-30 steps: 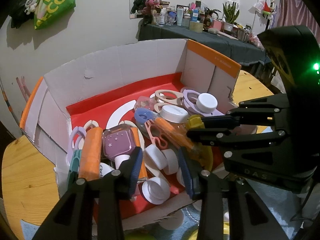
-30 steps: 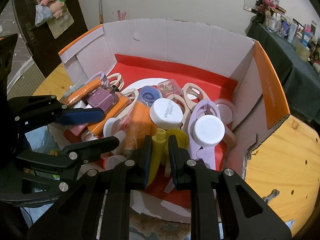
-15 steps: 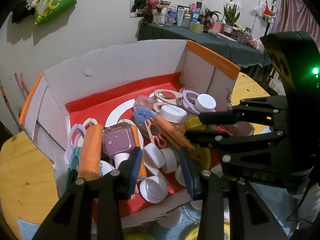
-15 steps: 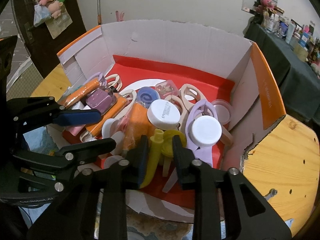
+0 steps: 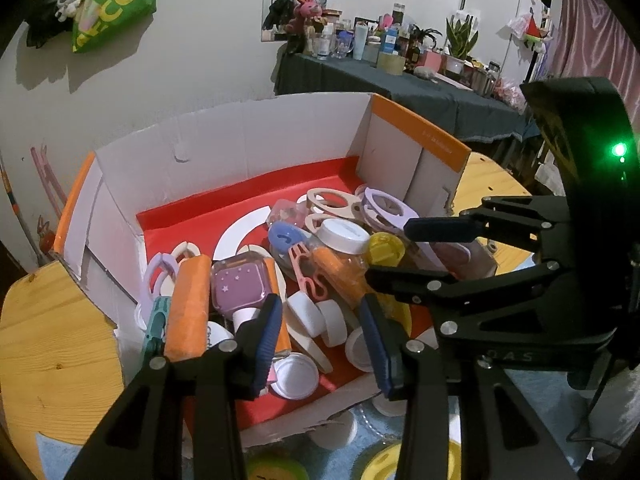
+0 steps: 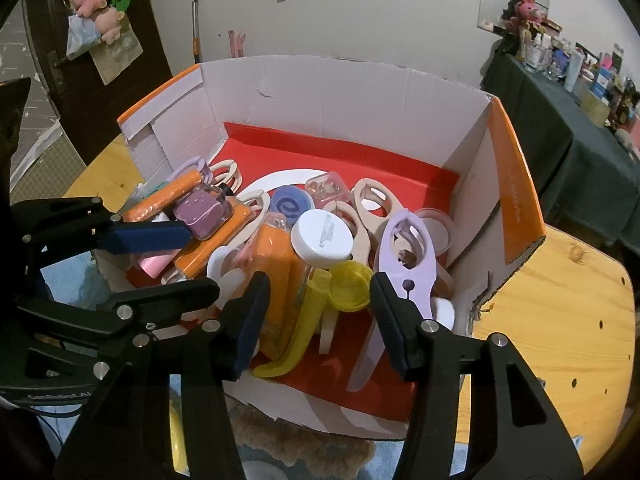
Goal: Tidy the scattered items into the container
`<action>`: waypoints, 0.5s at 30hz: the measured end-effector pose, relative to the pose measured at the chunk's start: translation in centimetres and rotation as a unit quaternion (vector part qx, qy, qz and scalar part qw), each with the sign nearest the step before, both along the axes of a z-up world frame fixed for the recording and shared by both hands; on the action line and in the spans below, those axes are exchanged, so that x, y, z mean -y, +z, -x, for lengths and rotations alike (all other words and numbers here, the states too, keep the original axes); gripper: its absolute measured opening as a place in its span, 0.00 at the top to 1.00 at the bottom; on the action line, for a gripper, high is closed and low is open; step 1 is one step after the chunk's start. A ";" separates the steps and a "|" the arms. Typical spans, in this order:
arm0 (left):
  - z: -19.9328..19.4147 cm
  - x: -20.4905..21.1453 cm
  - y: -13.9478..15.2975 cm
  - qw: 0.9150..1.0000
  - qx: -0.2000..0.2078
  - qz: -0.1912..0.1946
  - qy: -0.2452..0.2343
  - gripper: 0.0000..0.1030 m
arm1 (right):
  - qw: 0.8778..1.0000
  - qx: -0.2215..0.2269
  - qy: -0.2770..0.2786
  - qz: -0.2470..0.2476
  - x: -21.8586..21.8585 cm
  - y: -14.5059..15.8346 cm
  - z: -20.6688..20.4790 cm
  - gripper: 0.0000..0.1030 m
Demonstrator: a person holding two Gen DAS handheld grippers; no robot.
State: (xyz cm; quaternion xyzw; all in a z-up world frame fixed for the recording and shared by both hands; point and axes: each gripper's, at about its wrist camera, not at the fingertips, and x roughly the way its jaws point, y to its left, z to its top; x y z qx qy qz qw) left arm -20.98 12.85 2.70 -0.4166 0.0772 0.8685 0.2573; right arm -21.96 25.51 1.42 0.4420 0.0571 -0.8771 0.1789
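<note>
A white cardboard box [image 5: 248,148] [image 6: 344,96] with a red floor holds a pile of lids, bottles and plastic tools. A yellow flip-cap tool [image 6: 316,312] lies in the box among them, between my right fingers but free of them. My right gripper [image 6: 318,312] is open over the box's near edge; it also shows in the left wrist view [image 5: 404,252]. My left gripper [image 5: 320,332] is open and empty over the box's near left part, and shows in the right wrist view [image 6: 160,256]. A white-capped jar [image 6: 322,238] and a purple bottle [image 5: 238,290] lie in the pile.
The box stands on a round wooden table [image 5: 48,344] [image 6: 560,300]. White lids [image 5: 336,432] and a yellow item [image 5: 404,458] lie on a blue mat in front of the box. A cluttered dark-clothed table [image 5: 400,80] stands behind.
My right gripper has opened and let go of the yellow flip-cap tool, which now lies in the box. Both grippers have drawn back slightly.
</note>
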 end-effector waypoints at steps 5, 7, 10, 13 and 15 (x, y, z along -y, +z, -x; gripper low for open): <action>-0.3 0.1 0.5 1.000 -0.005 -0.004 -0.002 0.54 | 1.000 -0.004 -0.002 0.000 0.1 0.1 -0.2 0.46; -0.5 0.2 0.7 1.000 -0.007 -0.005 -0.002 0.54 | 1.000 -0.006 -0.002 0.001 0.2 0.3 -0.4 0.45; -0.8 0.3 0.9 1.000 -0.009 -0.006 -0.001 0.54 | 1.000 -0.009 -0.002 0.001 0.3 0.6 -0.7 0.45; -1.0 0.5 1.2 1.000 -0.011 -0.007 -0.001 0.54 | 1.000 -0.012 -0.002 0.001 0.3 1.0 -1.0 0.45; -1.3 0.6 1.4 1.000 -0.013 -0.008 -0.001 0.54 | 1.000 -0.014 -0.002 0.000 0.4 1.2 -1.3 0.45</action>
